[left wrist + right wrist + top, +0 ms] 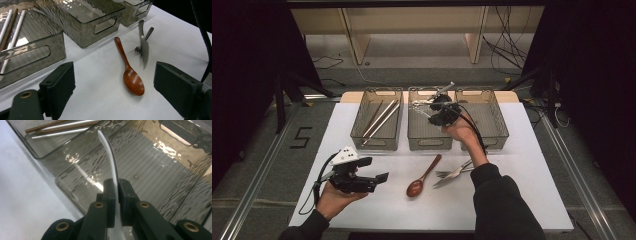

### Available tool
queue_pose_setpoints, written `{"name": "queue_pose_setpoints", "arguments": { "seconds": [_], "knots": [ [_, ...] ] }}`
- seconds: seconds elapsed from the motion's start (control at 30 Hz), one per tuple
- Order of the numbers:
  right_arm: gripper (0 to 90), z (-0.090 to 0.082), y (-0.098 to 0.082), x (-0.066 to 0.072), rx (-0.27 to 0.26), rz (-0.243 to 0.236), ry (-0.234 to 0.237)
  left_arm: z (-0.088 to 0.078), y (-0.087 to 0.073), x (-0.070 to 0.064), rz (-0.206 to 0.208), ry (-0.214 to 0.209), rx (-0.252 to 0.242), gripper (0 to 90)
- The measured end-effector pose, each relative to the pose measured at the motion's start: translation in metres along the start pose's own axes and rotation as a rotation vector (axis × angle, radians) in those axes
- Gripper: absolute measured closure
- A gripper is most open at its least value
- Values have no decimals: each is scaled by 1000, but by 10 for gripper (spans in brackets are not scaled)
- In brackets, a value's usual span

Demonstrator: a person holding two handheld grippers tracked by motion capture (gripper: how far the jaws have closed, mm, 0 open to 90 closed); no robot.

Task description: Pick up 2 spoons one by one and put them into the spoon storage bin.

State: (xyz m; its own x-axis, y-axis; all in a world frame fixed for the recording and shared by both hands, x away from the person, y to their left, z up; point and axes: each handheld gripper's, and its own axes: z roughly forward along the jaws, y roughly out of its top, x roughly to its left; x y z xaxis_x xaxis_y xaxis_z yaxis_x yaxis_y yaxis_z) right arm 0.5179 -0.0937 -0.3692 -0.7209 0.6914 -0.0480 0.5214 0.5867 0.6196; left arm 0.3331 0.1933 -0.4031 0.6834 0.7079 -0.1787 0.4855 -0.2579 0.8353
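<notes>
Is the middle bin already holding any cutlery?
No, the middle bin has a bare ribbed floor; the right gripper holds the white utensil above it.

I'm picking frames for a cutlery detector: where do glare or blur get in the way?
High view: dim, dark surround, the right claw small and murky. Left gripper view: sharp on the wooden spoon, glare on the middle bin. Right gripper view: the white utensil is overexposed, and reflections ripple over the bin floor.

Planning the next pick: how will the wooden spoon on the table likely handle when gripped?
The wooden spoon looks rigid, so it probably won't flex. Its glossy finish may be slippery between pads. Resting on a rounded bowl, it might rock or pivot if pushed.
</notes>
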Motion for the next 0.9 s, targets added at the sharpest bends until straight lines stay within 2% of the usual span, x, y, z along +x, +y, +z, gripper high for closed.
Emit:
{"name": "queue_pose_setpoints", "arguments": {
  "seconds": [0.2,0.57,0.6,0.67,0.7,0.77,0.83,0.9],
  "knots": [
    [856,11,-2,-2,18,27,-3,0,0,0,0,-4,-2,169],
    [847,27,-8,-1,53,41,-11,0,0,-1,4,-3,3,169],
    [844,29,-10,0,56,41,-23,0,0,-1,4,-4,4,169],
    [835,32,-12,-1,65,54,-21,0,0,-1,6,-3,5,169],
    [819,33,-12,-1,71,60,-25,0,0,-1,5,-3,6,169],
    [721,33,-12,-2,66,69,-29,0,0,-1,6,-4,6,169],
    [691,31,-12,-2,57,78,-24,0,0,-1,5,-3,6,169],
    [614,27,-12,-3,49,81,-25,0,-1,-1,2,-3,7,169]
  ]
}}
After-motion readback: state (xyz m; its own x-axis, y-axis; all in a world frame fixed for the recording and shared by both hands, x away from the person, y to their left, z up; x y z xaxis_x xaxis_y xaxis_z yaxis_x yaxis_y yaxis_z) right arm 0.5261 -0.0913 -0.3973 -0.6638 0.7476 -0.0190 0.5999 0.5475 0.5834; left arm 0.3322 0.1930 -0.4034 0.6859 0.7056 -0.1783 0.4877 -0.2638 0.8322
